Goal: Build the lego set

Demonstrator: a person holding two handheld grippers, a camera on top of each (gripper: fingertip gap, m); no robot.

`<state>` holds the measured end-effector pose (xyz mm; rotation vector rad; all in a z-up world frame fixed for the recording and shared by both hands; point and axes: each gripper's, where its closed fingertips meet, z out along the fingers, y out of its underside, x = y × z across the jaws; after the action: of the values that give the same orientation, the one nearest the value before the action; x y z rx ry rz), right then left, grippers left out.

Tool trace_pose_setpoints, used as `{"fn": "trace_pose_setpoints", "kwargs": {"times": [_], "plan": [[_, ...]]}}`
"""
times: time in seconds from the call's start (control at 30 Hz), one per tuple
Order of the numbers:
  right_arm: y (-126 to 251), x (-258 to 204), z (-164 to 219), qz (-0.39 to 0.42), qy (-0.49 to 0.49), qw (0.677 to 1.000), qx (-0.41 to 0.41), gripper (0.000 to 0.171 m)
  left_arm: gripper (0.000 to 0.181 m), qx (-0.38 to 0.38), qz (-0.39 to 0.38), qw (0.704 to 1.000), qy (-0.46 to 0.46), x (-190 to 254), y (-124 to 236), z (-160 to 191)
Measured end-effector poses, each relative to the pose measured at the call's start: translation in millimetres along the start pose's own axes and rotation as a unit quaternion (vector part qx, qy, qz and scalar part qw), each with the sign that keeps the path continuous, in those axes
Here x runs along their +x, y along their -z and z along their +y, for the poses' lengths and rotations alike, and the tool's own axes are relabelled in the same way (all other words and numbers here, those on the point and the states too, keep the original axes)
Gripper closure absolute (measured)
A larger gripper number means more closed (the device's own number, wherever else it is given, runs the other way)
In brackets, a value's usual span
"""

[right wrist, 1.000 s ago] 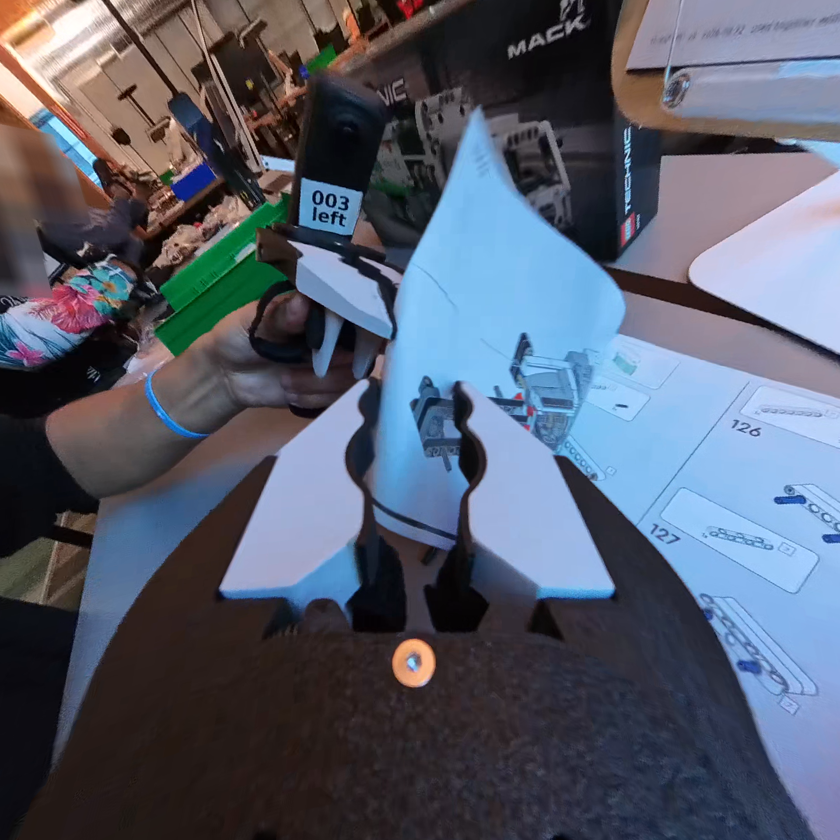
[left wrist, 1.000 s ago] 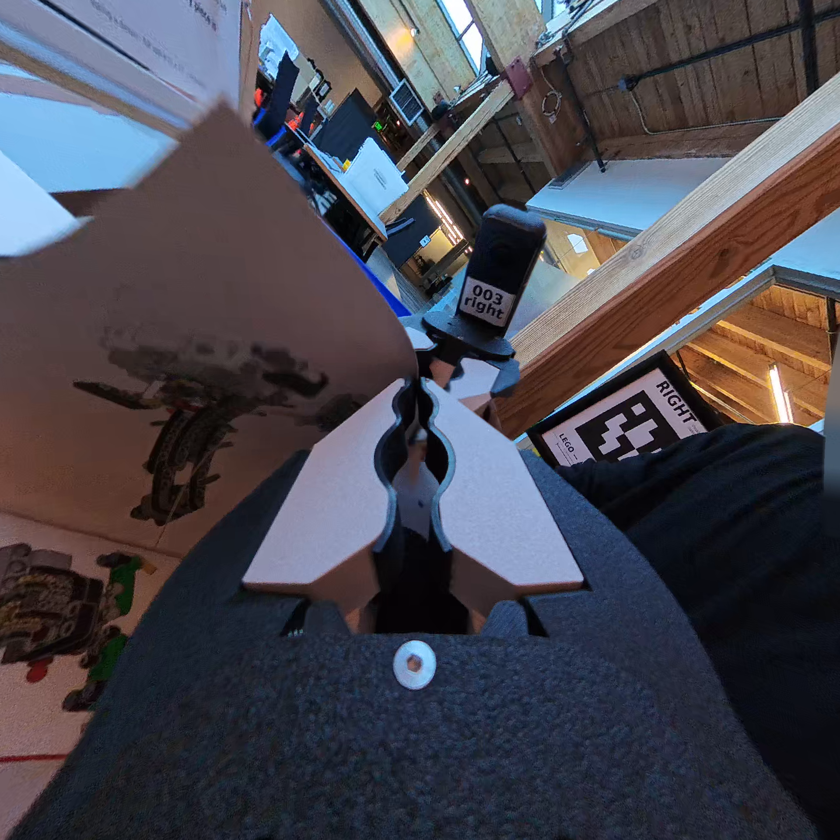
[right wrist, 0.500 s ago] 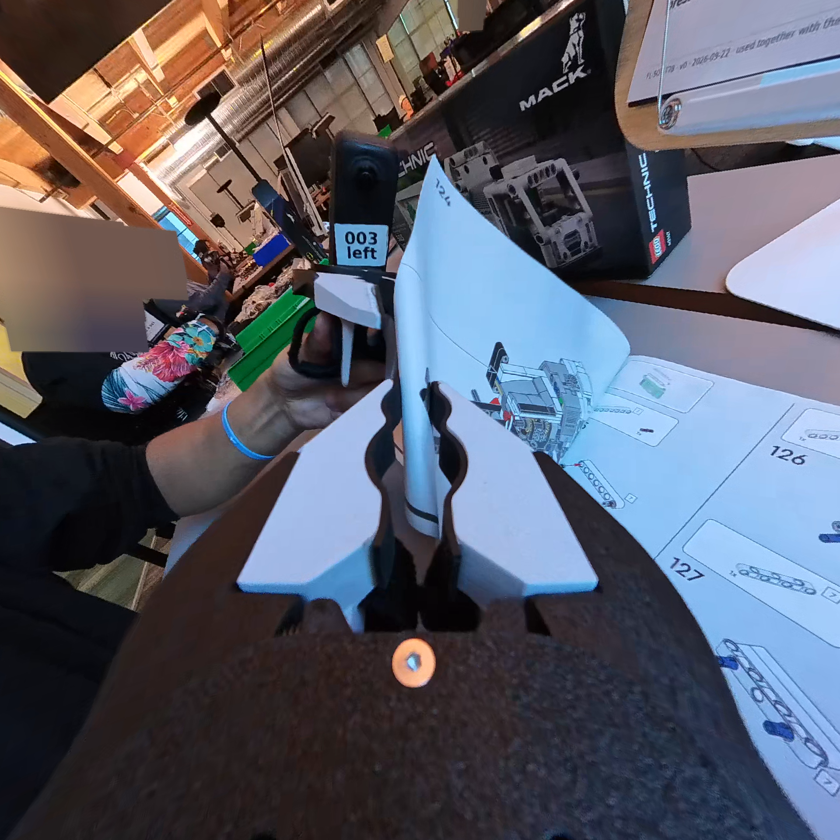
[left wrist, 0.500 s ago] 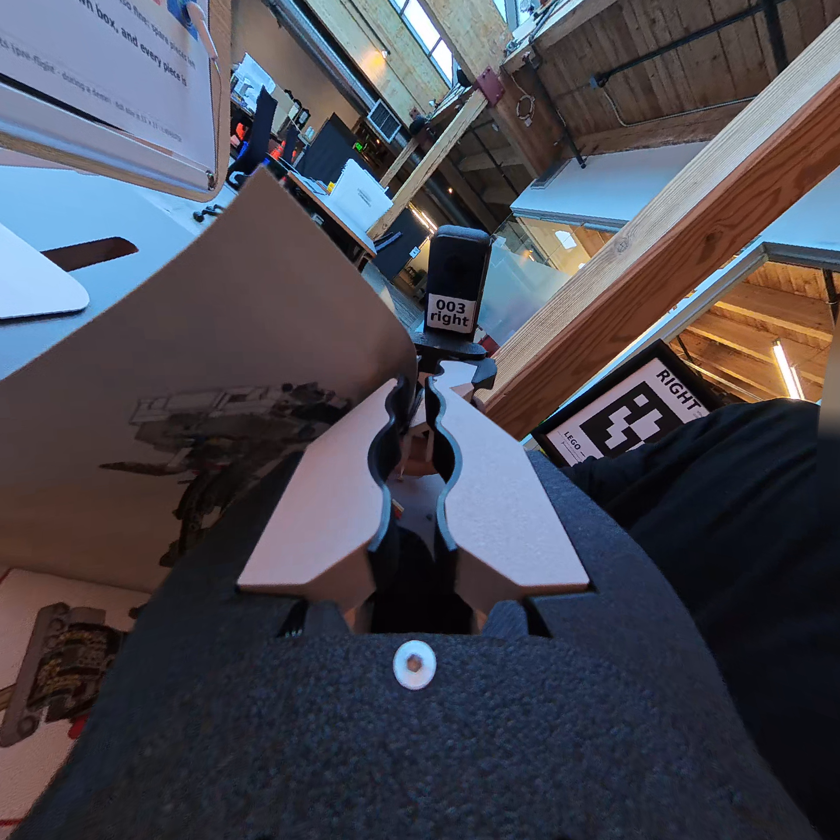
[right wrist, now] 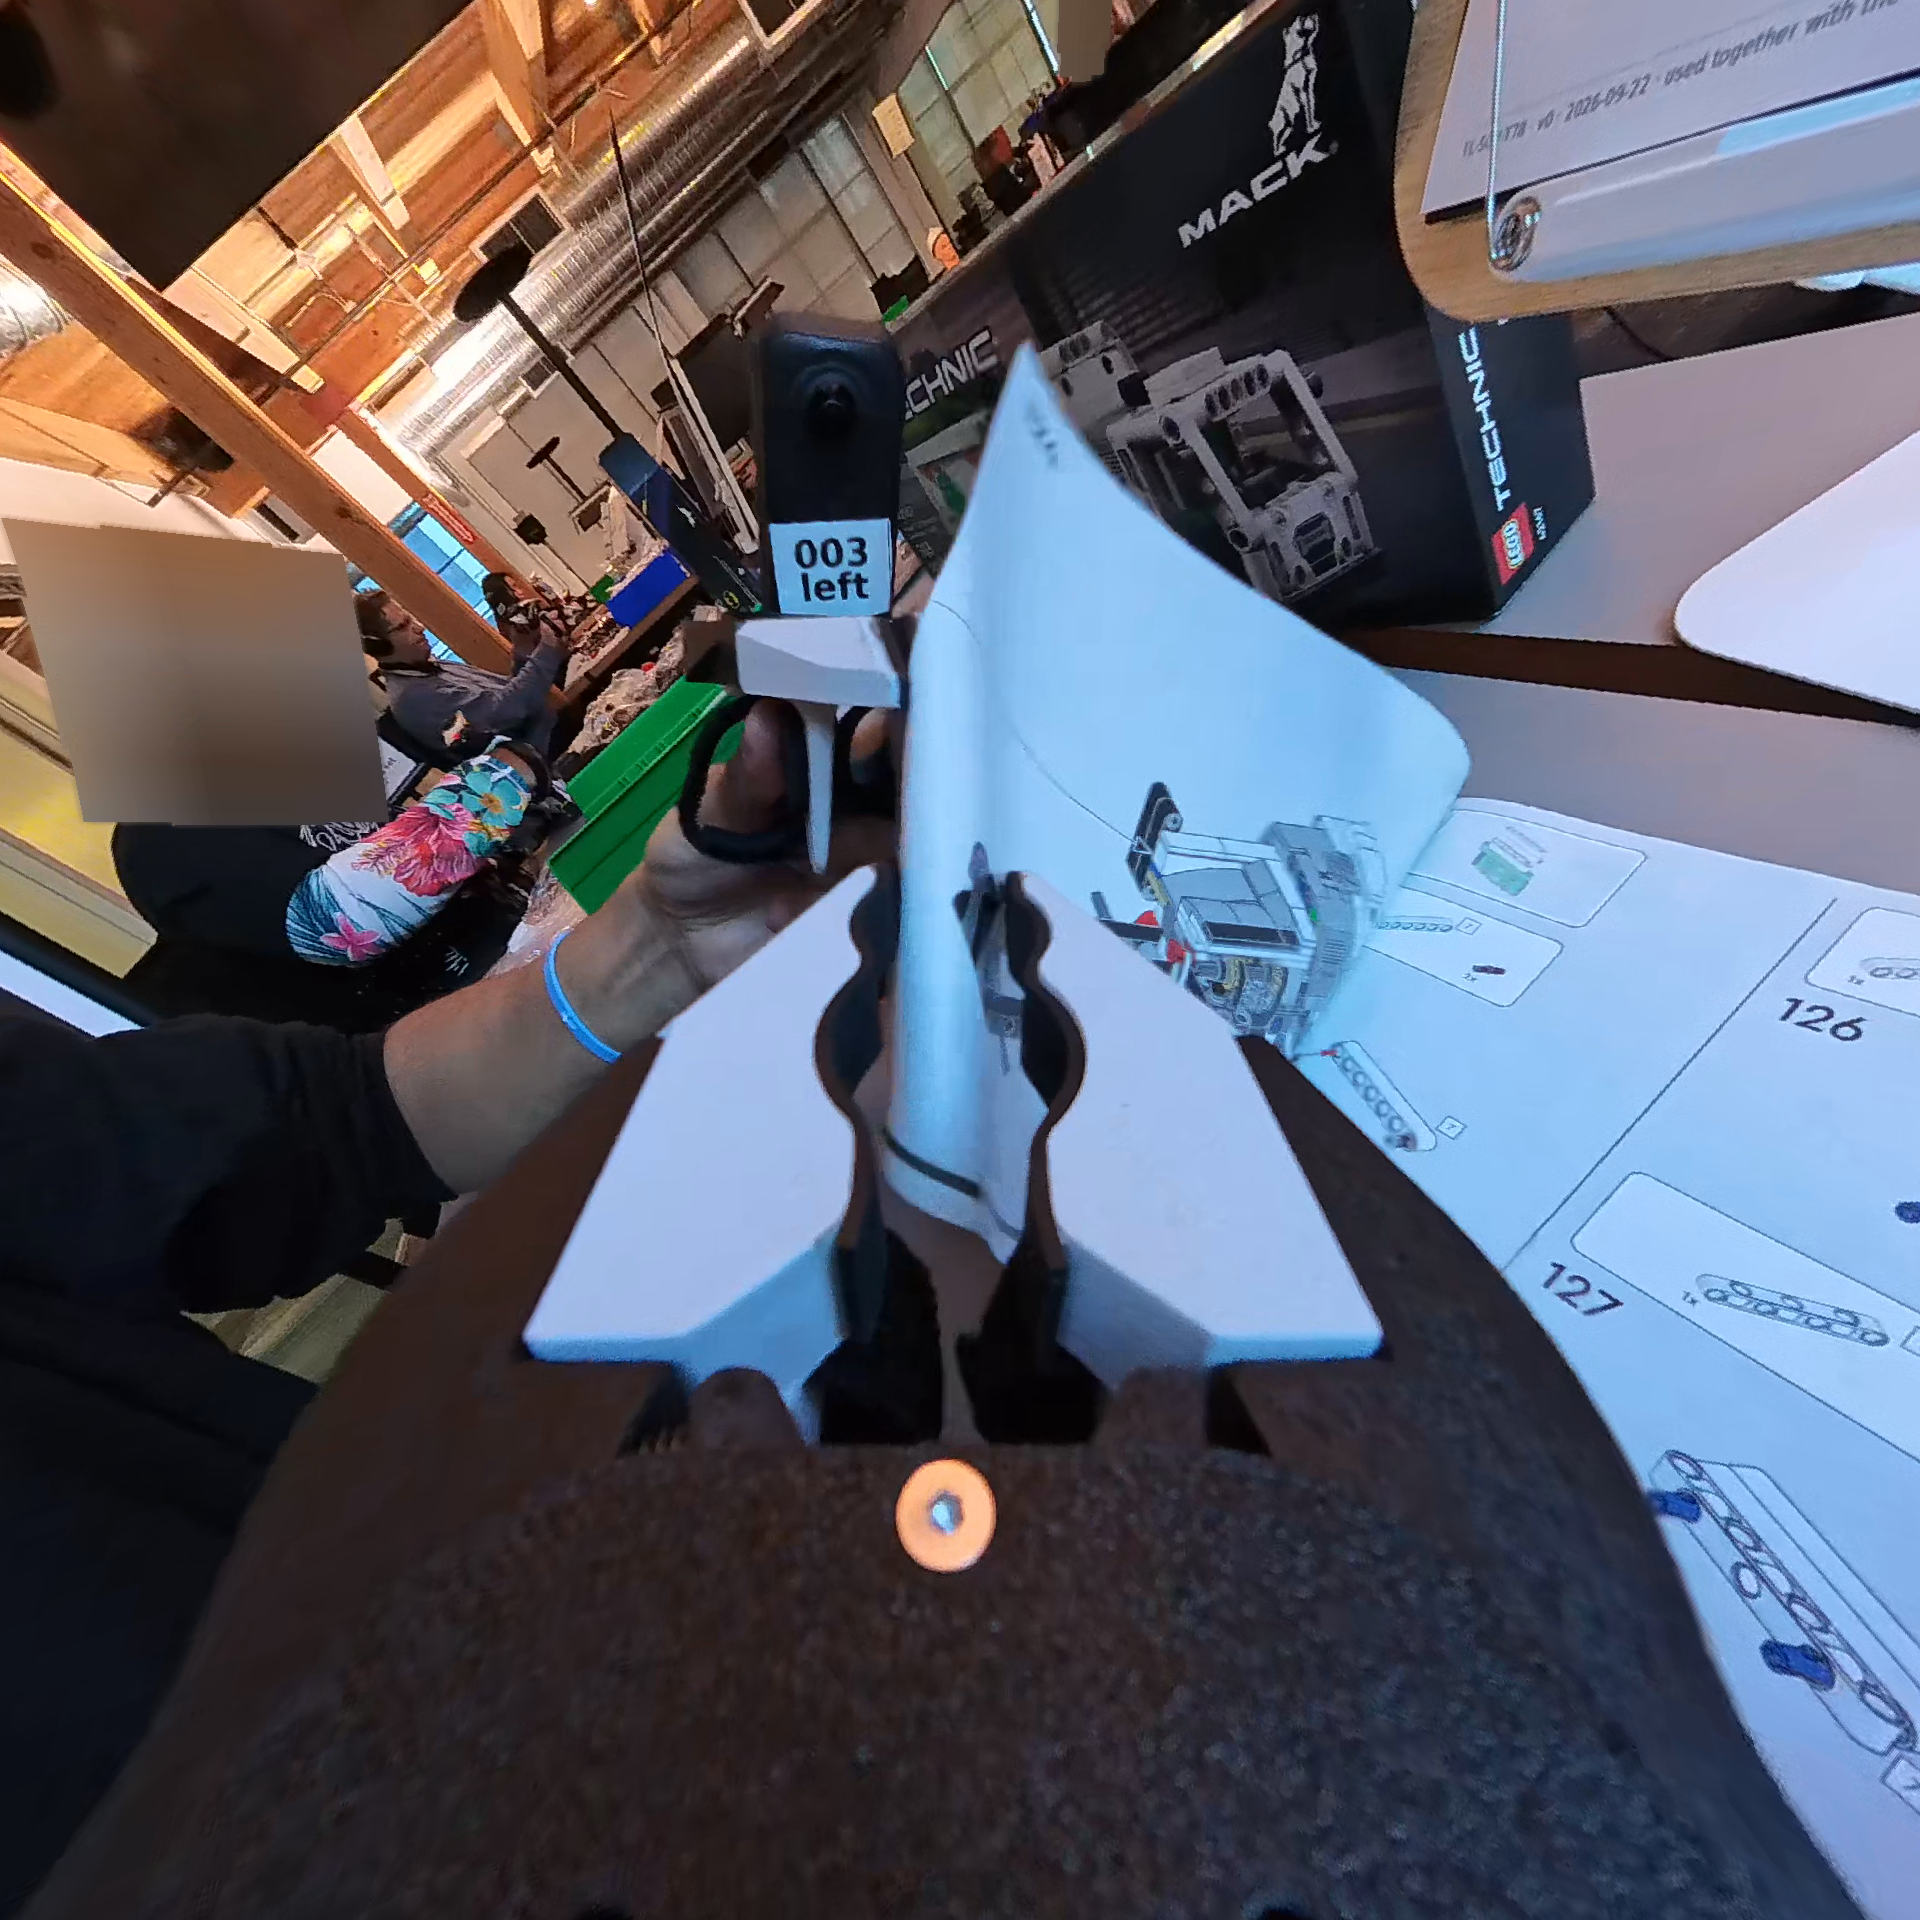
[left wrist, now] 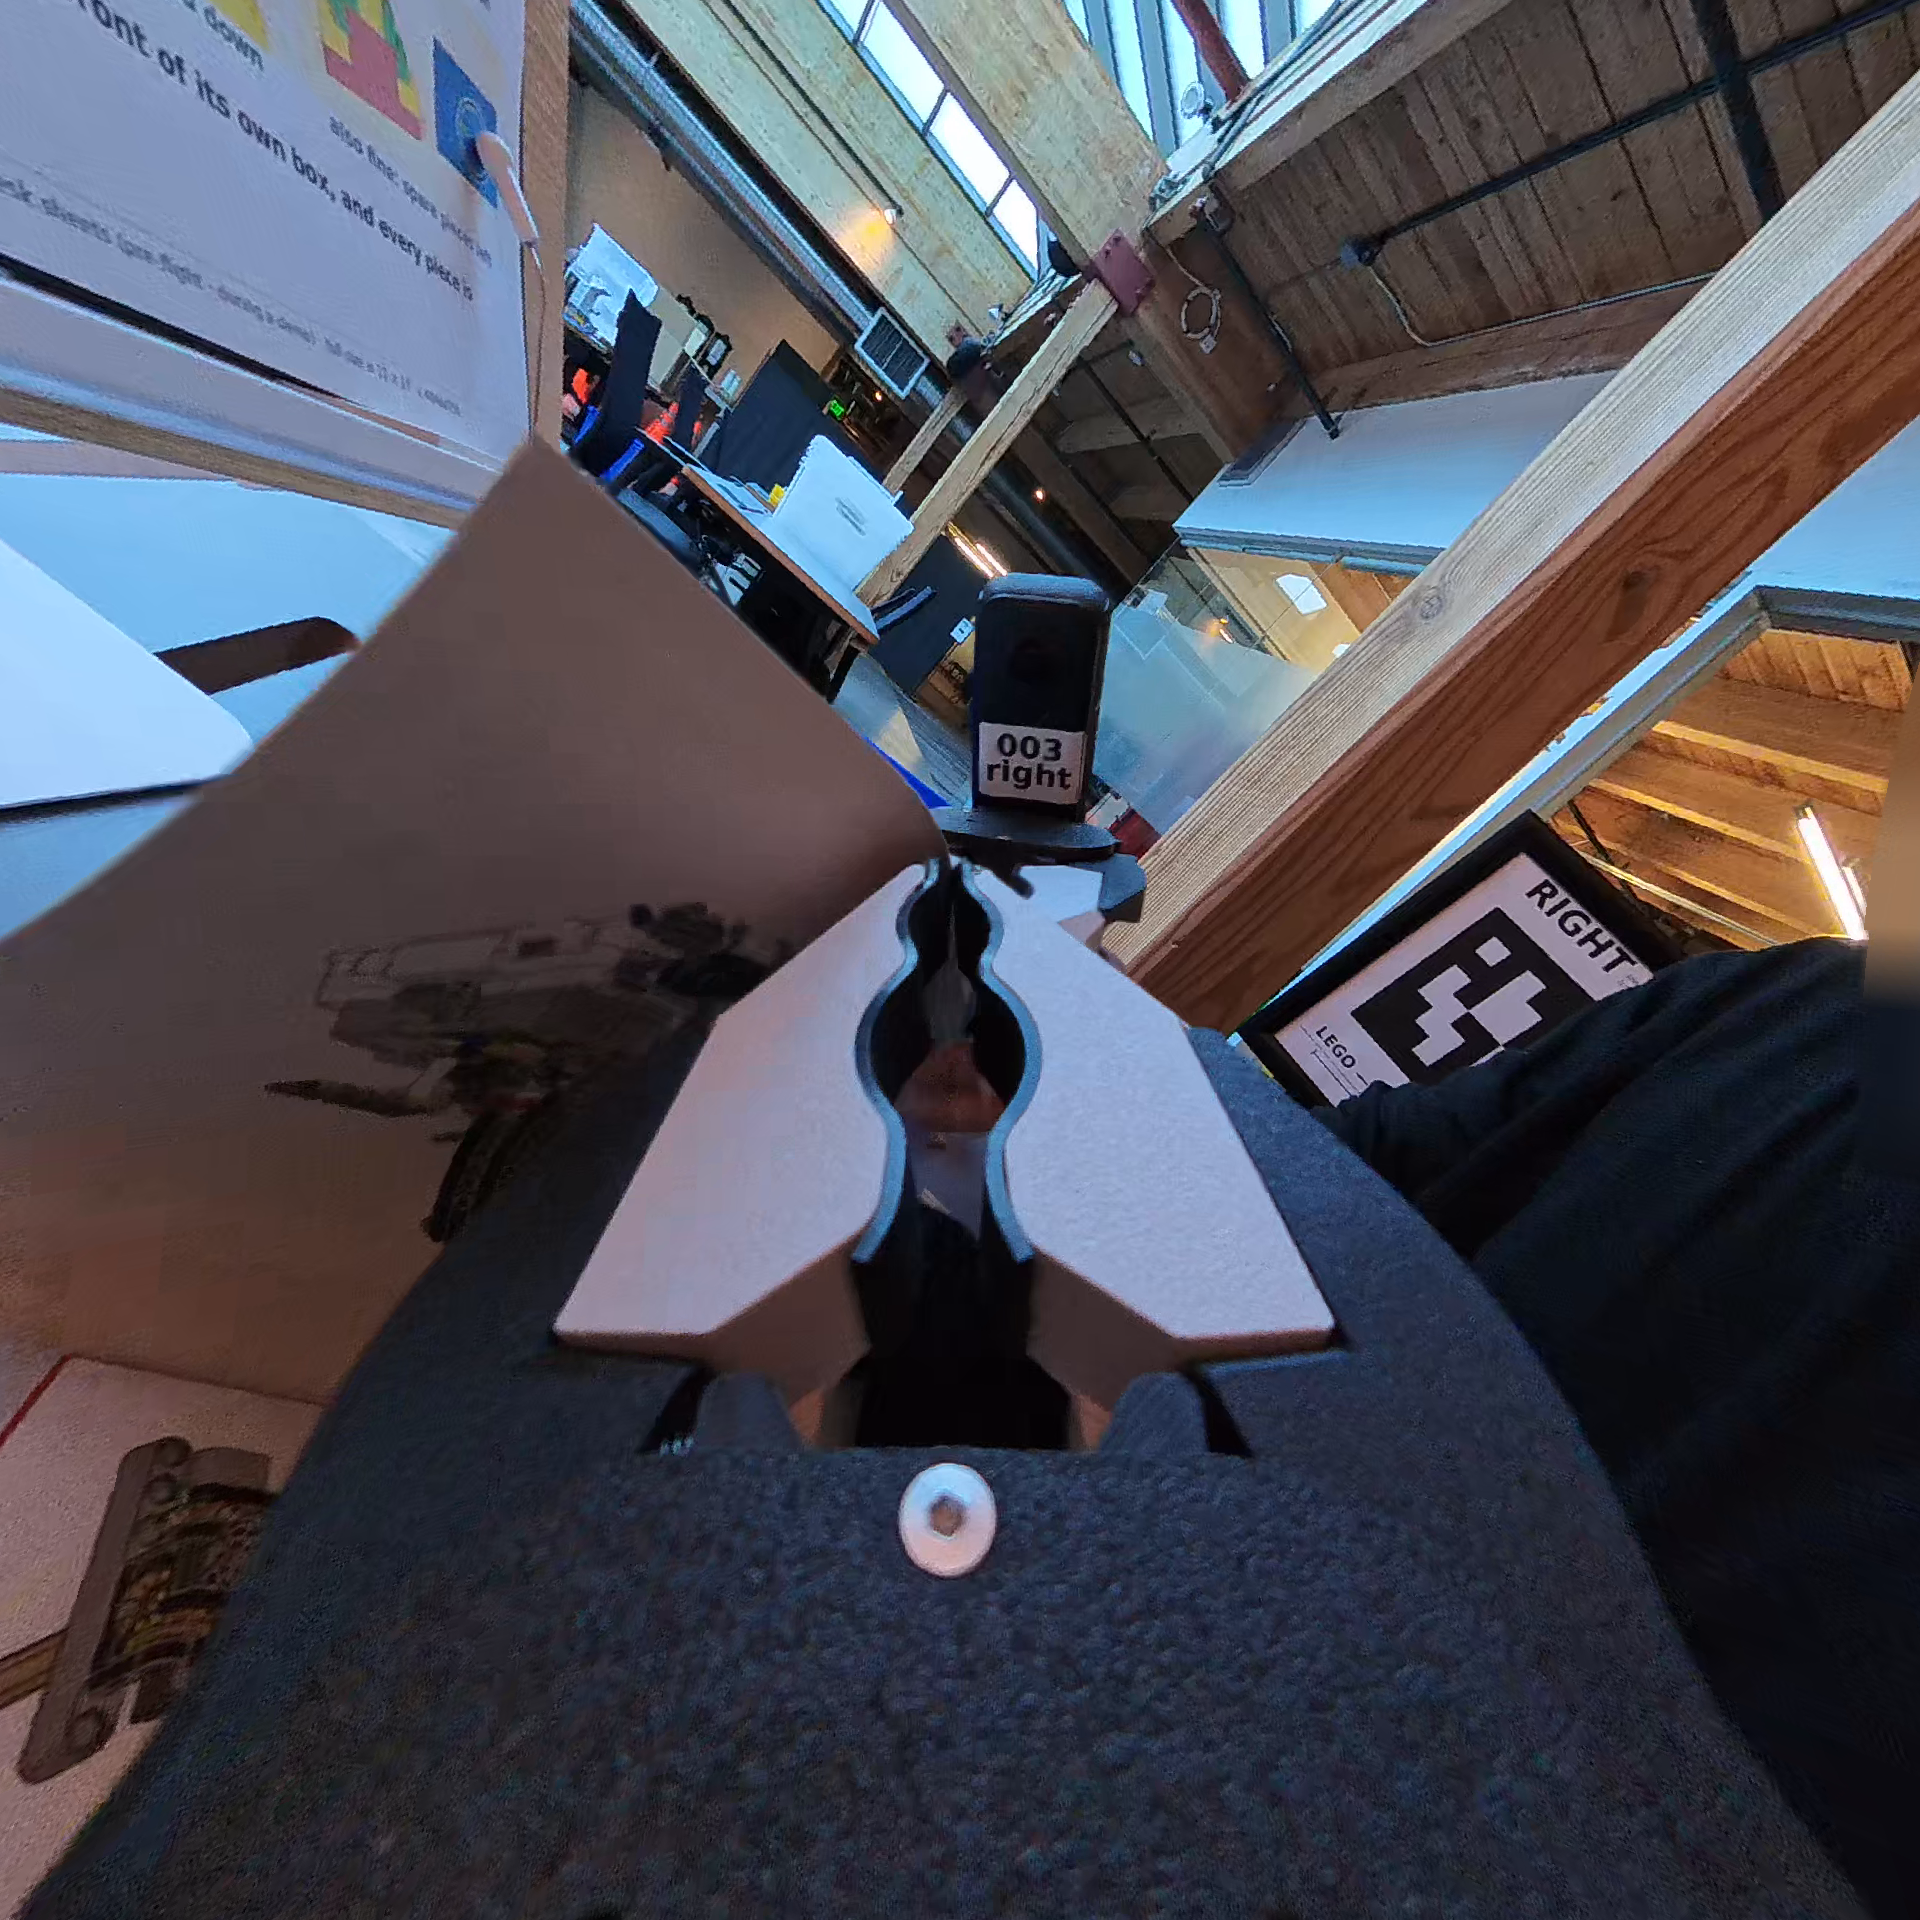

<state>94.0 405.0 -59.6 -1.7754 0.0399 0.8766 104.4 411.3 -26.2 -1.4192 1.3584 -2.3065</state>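
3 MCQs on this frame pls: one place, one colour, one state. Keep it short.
1. Where is the lifted page?
A. between the right tongs
B. flat on the booklet
C. on the box

2. Colour of the wristband?
A. red
B. blue
C. yellow

3. State of the left tongs?
A. wide open
C. out of view
B. tips nearly together at the page's edge

Key: 1 A, the sheet stands in the gap; 2 B, a blue band on the wrist; 3 B, only a slit shows between the tips.
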Motion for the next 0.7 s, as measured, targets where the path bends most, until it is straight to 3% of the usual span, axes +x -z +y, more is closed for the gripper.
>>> {"fn": "trace_pose_setpoints", "kwargs": {"times": [0.07,0.27,0.47,0.7], "plan": [[1.8,-1.1,-3.6,0.004,0.008,1.0,0.007,0.142,0.181,-0.001,-0.003,1.0,0.0,-1.1,0.3,-0.1],[4.4,-2.8,-17.0,0.032,0.054,0.998,0.027,0.143,0.181,-0.016,0.0,1.0,-0.004,1.4,-3.9,4.3],[5.7,-2.6,-17.8,0.031,0.054,0.998,0.03,0.16,0.181,-0.016,0.01,1.0,-0.008,5.1,-9.4,5.6],[8.8,-2.1,-18.0,0.019,0.038,0.998,0.035,0.16,0.181,0.016,0.033,0.999,0.013,7.1,-7.6,-2.7]]}}
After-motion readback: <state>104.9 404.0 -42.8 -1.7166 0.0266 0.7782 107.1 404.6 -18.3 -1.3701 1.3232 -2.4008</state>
